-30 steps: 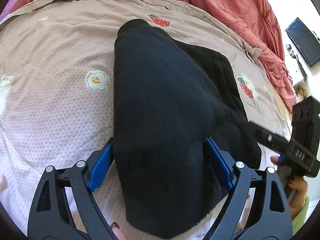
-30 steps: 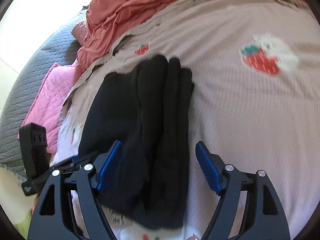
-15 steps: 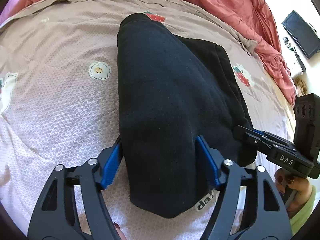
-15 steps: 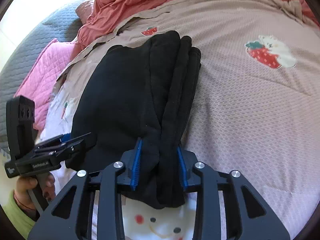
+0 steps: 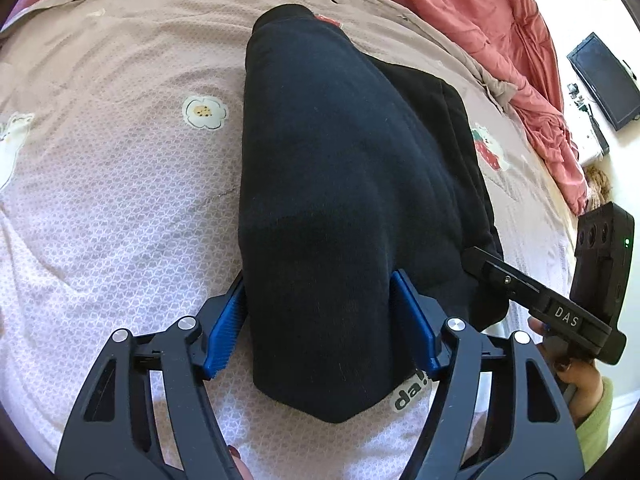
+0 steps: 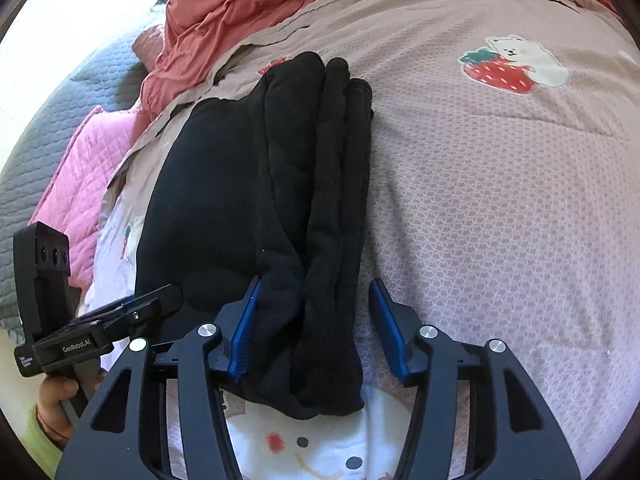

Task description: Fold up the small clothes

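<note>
A black garment [image 5: 340,200] lies folded lengthwise on the bed, its layered right edge showing in the right wrist view [image 6: 280,208]. My left gripper [image 5: 320,320] straddles the near left end of the garment, its blue pads touching the fabric on both sides. My right gripper [image 6: 314,328] straddles the near right end with its jaws apart and a gap at the right pad. Each gripper shows from the side in the other's view: the right gripper [image 5: 540,304] and the left gripper [image 6: 100,336].
The bed has a beige printed cover [image 5: 120,200] with flower and strawberry motifs. A red duvet [image 5: 500,20] is bunched at the far edge. A pink quilt [image 6: 80,184] and grey quilt [image 6: 48,112] lie to the left. A dark screen [image 5: 604,80] stands at the far right.
My left gripper narrowed onto the garment's near end. My right gripper closed on the folded edge half a second ago, then opened wider again.
</note>
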